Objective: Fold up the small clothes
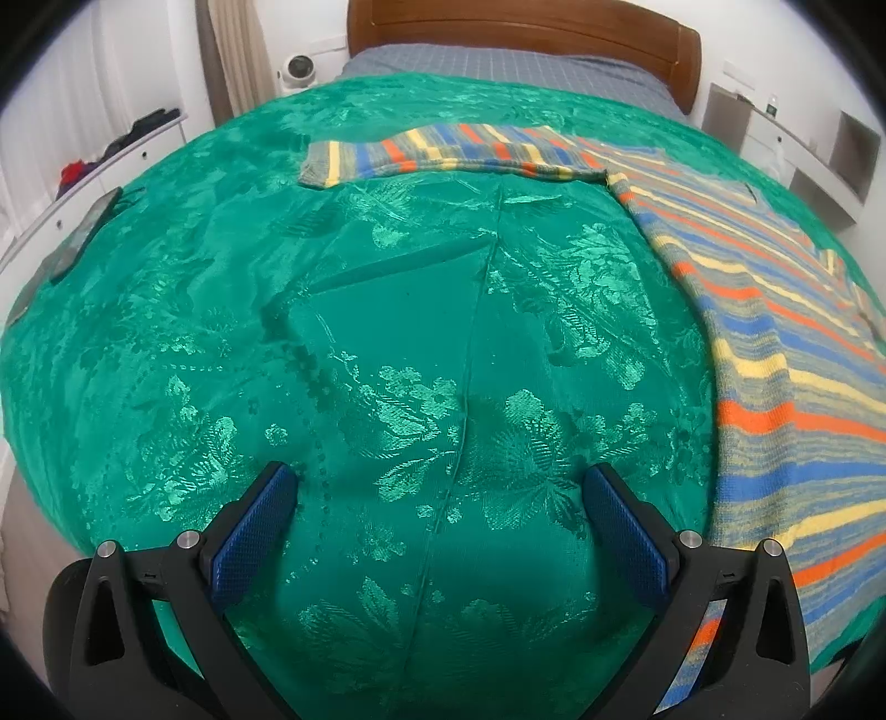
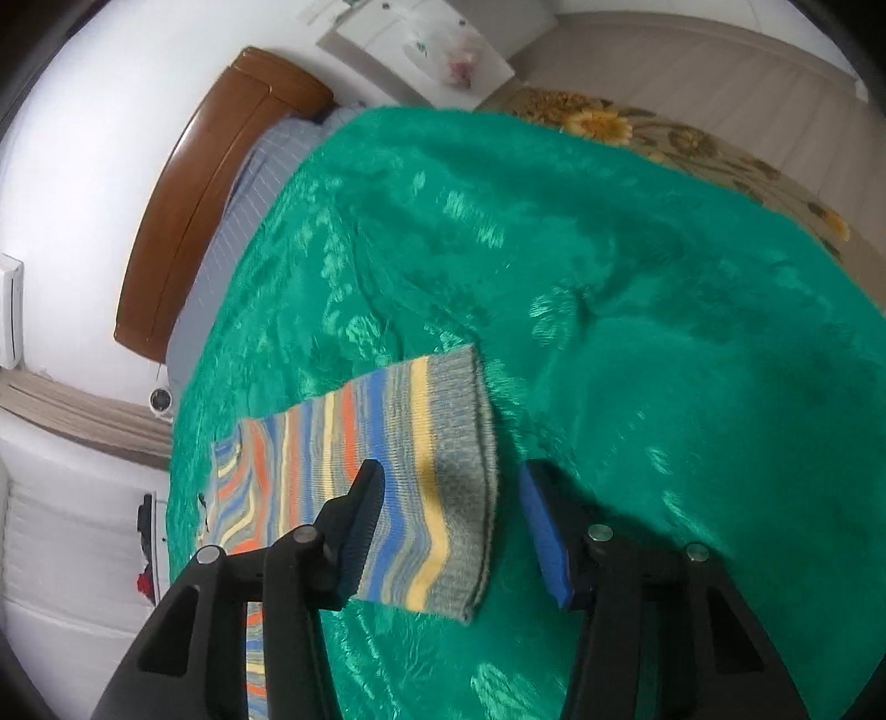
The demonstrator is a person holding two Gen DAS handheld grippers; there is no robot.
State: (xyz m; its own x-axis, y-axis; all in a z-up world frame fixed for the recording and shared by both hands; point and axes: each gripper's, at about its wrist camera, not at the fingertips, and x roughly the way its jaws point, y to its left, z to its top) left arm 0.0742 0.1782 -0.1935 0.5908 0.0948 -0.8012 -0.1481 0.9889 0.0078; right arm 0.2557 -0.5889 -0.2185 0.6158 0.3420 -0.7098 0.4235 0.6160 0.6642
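A striped knit sweater (image 1: 775,310) in blue, orange, yellow and grey lies flat on the green bedspread (image 1: 387,332), its body at the right and one sleeve (image 1: 443,152) stretched left across the far side. My left gripper (image 1: 437,498) is open and empty above bare bedspread, left of the sweater's body. In the right wrist view the other sleeve (image 2: 387,459) lies on the bedspread (image 2: 637,277), ending in a grey ribbed cuff (image 2: 465,471). My right gripper (image 2: 451,493) is open, with the cuff between its fingers, not clamped.
A wooden headboard (image 1: 520,33) and grey sheet stand at the bed's far end. White drawers (image 1: 83,183) with clothes on top run along the left, white shelves (image 1: 803,160) on the right. A flowered rug (image 2: 664,138) lies on the floor beyond the bed.
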